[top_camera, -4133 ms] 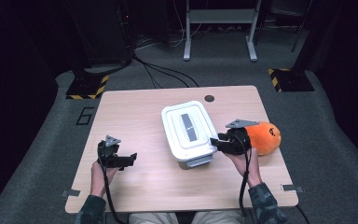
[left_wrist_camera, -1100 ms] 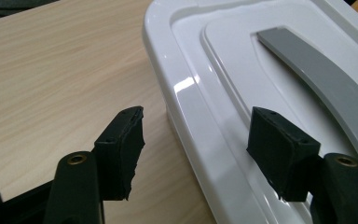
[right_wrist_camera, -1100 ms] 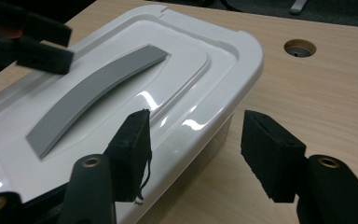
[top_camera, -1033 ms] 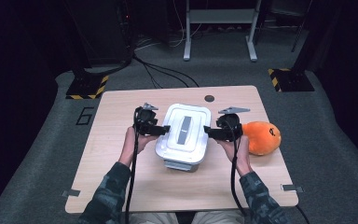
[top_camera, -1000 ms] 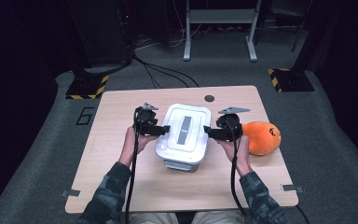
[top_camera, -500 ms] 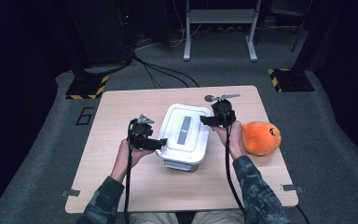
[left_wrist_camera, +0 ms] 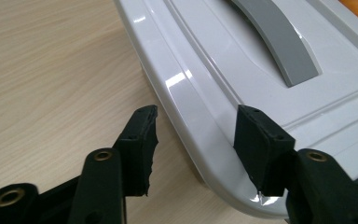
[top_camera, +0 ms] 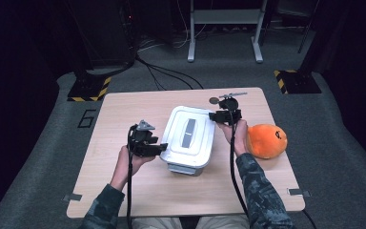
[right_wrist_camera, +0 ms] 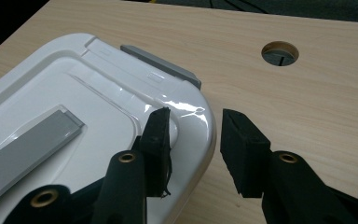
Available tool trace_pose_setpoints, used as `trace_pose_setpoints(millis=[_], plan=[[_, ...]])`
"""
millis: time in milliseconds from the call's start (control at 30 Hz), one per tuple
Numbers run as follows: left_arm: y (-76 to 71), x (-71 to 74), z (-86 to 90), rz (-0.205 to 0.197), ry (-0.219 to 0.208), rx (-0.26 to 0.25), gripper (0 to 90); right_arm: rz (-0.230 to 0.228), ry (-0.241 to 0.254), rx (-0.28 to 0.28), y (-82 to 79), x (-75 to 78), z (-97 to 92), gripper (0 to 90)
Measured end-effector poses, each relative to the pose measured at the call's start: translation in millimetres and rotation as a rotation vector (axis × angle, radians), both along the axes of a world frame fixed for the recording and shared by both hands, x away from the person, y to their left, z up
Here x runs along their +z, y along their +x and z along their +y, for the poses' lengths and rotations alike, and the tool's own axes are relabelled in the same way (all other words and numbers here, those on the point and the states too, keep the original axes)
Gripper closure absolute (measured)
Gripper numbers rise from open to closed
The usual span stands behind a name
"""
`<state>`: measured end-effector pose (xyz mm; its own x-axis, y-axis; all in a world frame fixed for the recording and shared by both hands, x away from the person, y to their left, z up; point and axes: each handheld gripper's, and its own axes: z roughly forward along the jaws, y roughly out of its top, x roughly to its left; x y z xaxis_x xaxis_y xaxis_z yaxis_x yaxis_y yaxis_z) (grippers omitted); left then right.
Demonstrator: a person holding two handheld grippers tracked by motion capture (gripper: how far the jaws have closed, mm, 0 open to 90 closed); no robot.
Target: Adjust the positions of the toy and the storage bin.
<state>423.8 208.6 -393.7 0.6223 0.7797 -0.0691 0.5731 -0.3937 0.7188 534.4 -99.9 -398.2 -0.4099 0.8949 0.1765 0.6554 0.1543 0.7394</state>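
Straddling box (top_camera: 189, 139) at opposite corners: left tool (top_camera: 158, 149) at near-left rim, right tool (top_camera: 215, 116) at far-right corner. Box white, lid on, grey handle (top_camera: 189, 132) on top, sits mid counter (top_camera: 124, 119). Left tool view: jaws have just been closing, lid rim (left_wrist_camera: 200, 135) between pads, gap showing at left pad, no press. Right tool view: jaws drawn in about corner (right_wrist_camera: 200, 122), lid edge between pads; log-near-closed grip on rim. Orange plush (top_camera: 266, 140) right of box, just beside right hand.
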Motion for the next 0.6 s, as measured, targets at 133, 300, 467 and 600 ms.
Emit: trace_pose_setpoints(millis=[133, 300, 467, 600], plan=[[1.5, 0.4, 1.3, -0.010, 0.018, 0.009, 49.2, -0.007, -0.007, -0.002, -2.8, 0.4, 0.8, 65.1], [5.0, 1.2, 4.7, -0.020, 0.038, 0.025, 49.3, -0.006, -0.011, -0.002, -7.2, 0.1, -1.2, 64.5], [12.6, 1.5, 10.1, -0.017, 0.040, 0.037, 49.3, -0.016, -0.025, -0.004, -21.5, 0.2, -5.1, 62.8], [18.9, 1.5, 10.9, -0.019, 0.041, 0.029, 49.6, -0.024, -0.017, -0.018, -39.7, -1.0, -13.9, 61.0]])
